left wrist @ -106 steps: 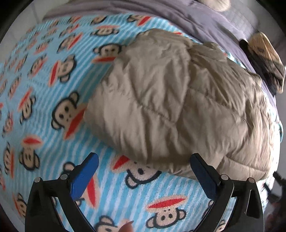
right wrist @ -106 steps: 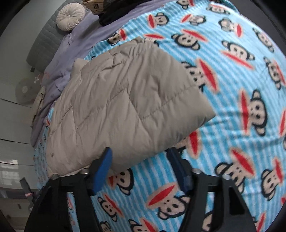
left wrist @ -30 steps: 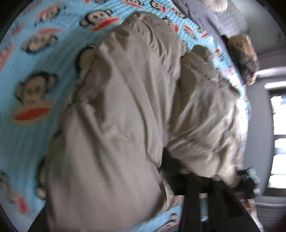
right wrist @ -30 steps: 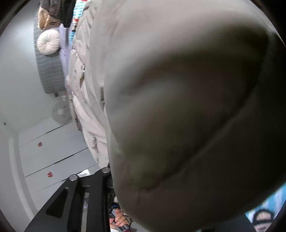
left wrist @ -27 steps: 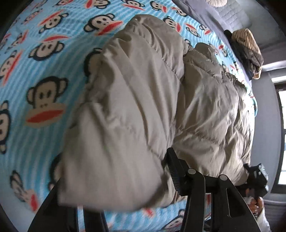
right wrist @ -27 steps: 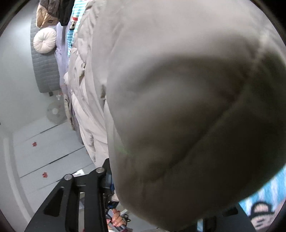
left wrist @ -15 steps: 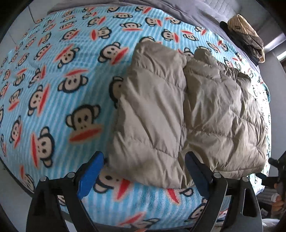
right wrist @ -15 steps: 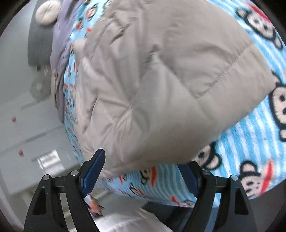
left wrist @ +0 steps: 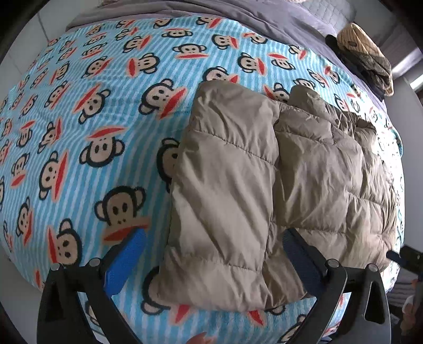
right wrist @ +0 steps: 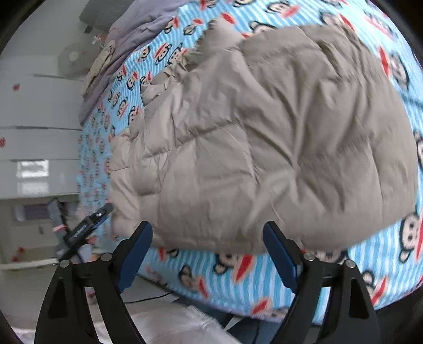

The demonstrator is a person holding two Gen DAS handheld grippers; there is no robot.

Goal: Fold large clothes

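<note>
A beige quilted puffer jacket (left wrist: 264, 185) lies folded on a bed, near the edge closest to both cameras, one padded panel laid over the bulkier part beside it. It rests on a fleece blanket (left wrist: 92, 119) striped pale blue and white and printed all over with cartoon monkey faces with red mouths. The left gripper (left wrist: 214, 254) hangs just above the jacket's near edge with its blue-padded fingers spread wide on either side of the folded panel, holding nothing. The right gripper (right wrist: 207, 250) likewise stands with fingers apart and nothing between them, hovering off the bed's edge before the jacket's rounded, stitched bulk.

Beyond the blanket, a grey-purple sheet (left wrist: 238, 16) covers the far end of the bed, where a bundle of tan and dark clothes (left wrist: 364, 53) sits at the corner. In the right wrist view, pale floor and white cabinet fronts (right wrist: 34, 132) show beside the bed, blurred by motion; a dark device (right wrist: 84, 230) near the bed's edge is too smeared to identify. The jacket's far end is soft and hard to read in that view.
</note>
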